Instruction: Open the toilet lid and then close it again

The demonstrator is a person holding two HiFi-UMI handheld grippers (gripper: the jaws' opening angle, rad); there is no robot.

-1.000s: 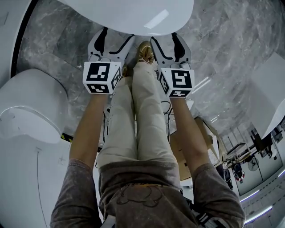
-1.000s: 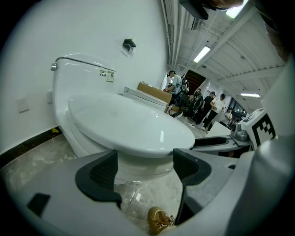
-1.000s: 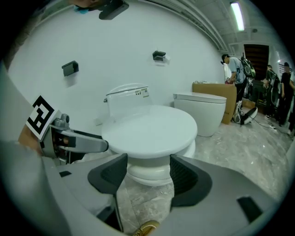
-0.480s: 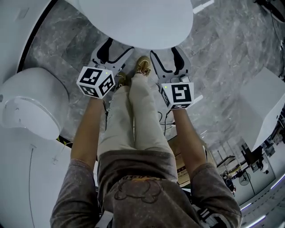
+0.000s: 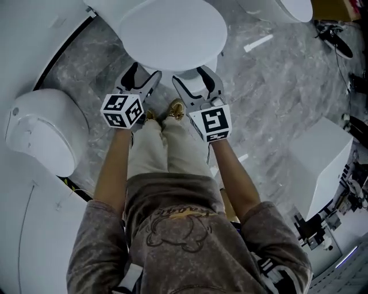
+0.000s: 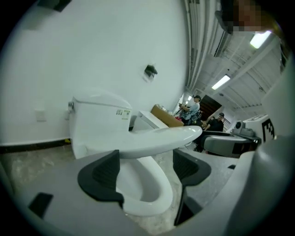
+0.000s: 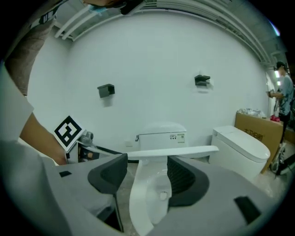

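The white toilet lid (image 5: 172,33) lies flat and closed over its bowl at the top of the head view. My left gripper (image 5: 141,80) stands open just before the lid's front left rim. My right gripper (image 5: 197,86) stands open at the front right rim. In the left gripper view the lid (image 6: 159,140) and bowl (image 6: 143,189) show through the gap of the left gripper (image 6: 147,177), with the tank (image 6: 99,120) behind. The right gripper (image 7: 146,177) frames the lid's front edge (image 7: 175,152) the same way. Neither gripper holds anything; whether one touches the rim is unclear.
A second toilet (image 5: 40,132) stands at the left and a third (image 5: 287,8) at the top right, also seen as toilet (image 7: 239,143). A white box (image 5: 325,155) is at the right. The person's legs and shoes (image 5: 175,109) are between the grippers. A cardboard box (image 7: 258,129) and people (image 6: 193,108) are farther off.
The head view has pulled back, so the whole lid now shows. Both grippers have drawn closer together at the lid's front rim and stayed open.
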